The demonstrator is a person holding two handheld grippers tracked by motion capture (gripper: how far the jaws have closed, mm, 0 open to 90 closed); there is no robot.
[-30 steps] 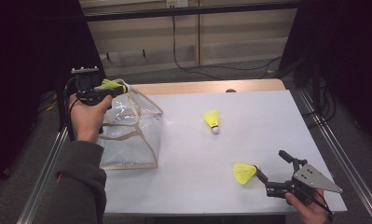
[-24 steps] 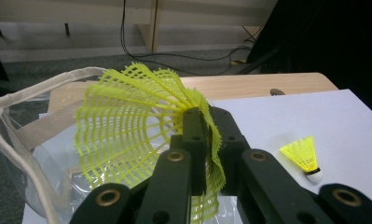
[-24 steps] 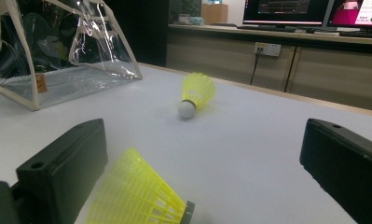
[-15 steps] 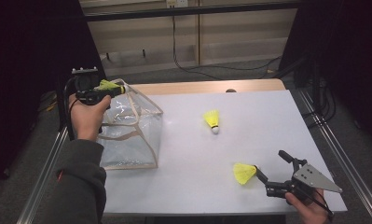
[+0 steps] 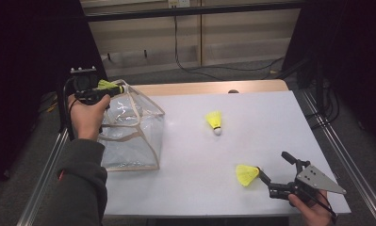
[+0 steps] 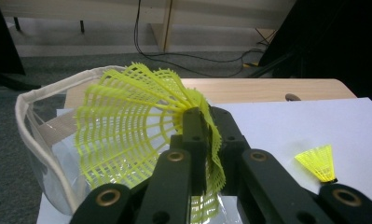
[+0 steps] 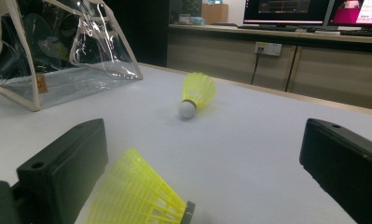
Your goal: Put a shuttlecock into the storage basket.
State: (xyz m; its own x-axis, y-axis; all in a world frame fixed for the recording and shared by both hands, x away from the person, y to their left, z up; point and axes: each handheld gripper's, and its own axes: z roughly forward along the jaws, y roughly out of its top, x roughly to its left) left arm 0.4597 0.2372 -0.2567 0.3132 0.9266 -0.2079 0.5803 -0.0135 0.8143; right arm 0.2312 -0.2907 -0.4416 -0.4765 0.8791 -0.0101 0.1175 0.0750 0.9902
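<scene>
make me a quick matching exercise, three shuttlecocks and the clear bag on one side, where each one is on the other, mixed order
1. held shuttlecock
2. middle shuttlecock
3. near shuttlecock
4. clear bag

A. lying alone at mid-table, cork toward the person
B. standing at the table's left edge
C. pinched in the left claw above the bag's mouth
D. lying between the open jaws of the right claw

Pairs: 1-C, 2-A, 3-D, 4-B

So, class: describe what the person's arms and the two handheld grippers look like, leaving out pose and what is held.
Left gripper: black, with a boxy black top and a black cable looping down beside the hand. Its black jaws show round brass-coloured pivots. Right gripper: black linkage with a grey three-cornered plate dotted with small holes. The left arm wears a dark grey-green sleeve.
</scene>
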